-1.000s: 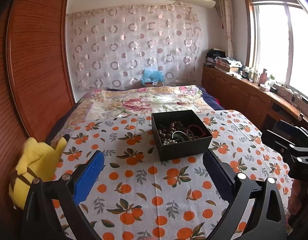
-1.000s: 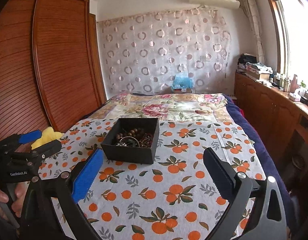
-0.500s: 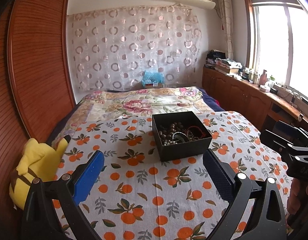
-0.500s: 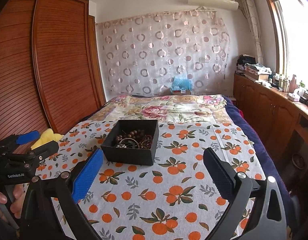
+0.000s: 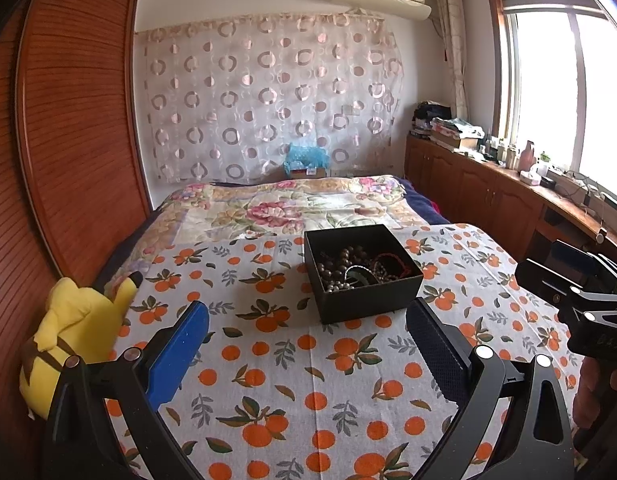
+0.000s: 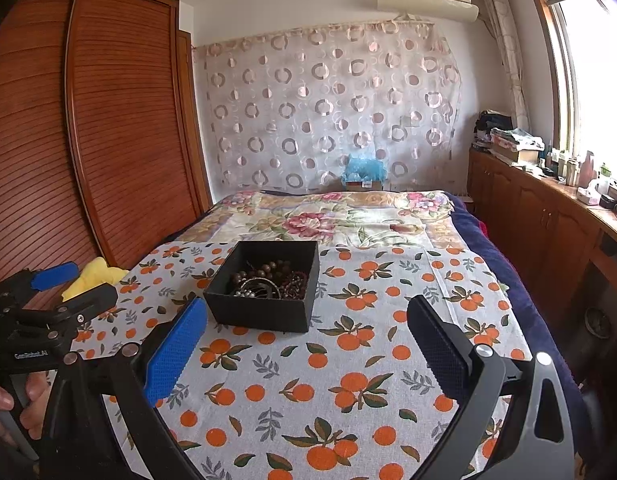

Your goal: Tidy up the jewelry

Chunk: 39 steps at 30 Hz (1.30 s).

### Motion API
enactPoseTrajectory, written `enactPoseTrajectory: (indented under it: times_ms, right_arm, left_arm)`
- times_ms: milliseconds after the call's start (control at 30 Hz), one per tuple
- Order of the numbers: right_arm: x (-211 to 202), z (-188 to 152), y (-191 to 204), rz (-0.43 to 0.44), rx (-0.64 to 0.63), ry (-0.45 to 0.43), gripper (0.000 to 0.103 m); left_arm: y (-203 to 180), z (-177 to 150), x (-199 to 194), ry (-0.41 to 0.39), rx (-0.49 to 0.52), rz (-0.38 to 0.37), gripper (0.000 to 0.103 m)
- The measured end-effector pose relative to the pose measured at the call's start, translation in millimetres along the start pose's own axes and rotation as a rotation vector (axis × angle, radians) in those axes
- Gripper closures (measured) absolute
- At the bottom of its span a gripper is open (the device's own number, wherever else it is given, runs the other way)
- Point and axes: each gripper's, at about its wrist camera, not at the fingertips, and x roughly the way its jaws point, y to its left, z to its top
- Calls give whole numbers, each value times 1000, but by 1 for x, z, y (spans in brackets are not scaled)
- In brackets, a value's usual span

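- plush toy (image 5: pixel 74 340) yellow, at the left edge of the bed against the wooden wardrobe (image 5: pixel 68 128); well apart from the work area, not in the way
- left gripper (image 5: pixel 306 332) fingers spread wide, holding nothing, hovering short of the box
- orange-print cloth (image 5: pixel 292 364) loose on a soft bed; risk: pressing down or dragging could bunch it and shift the box
- black box (image 5: pixel 362 272) open-topped, mid-cloth, just beyond both grippers; jewelry (image 5: pixel 356 268) piled inside: bead strands, a metallic bangle, a red string
- main risk: pieces look tangled, so lifting one strand may drag the others out or tip the light box
- beads are small and round, could slip from the flat pads (image 6: pixel 174 350)
- right gripper (image 6: pixel 306 334) also wide open and empty, box ahead and slightly left of it
- both grippers aimed at the same box, so they could collide over it
- cabinet (image 6: pixel 548 220) with clutter under the window on the right, clear of the path
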Motion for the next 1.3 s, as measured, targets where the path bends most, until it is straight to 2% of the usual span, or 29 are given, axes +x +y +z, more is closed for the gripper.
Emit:
enactPoseTrajectory:
  times_ms: [1300]
  right_arm:
    - [1, -1, 1, 0, 0, -2, 3]
  left_arm:
    - [3, 7, -6, -15, -1, 1, 8]
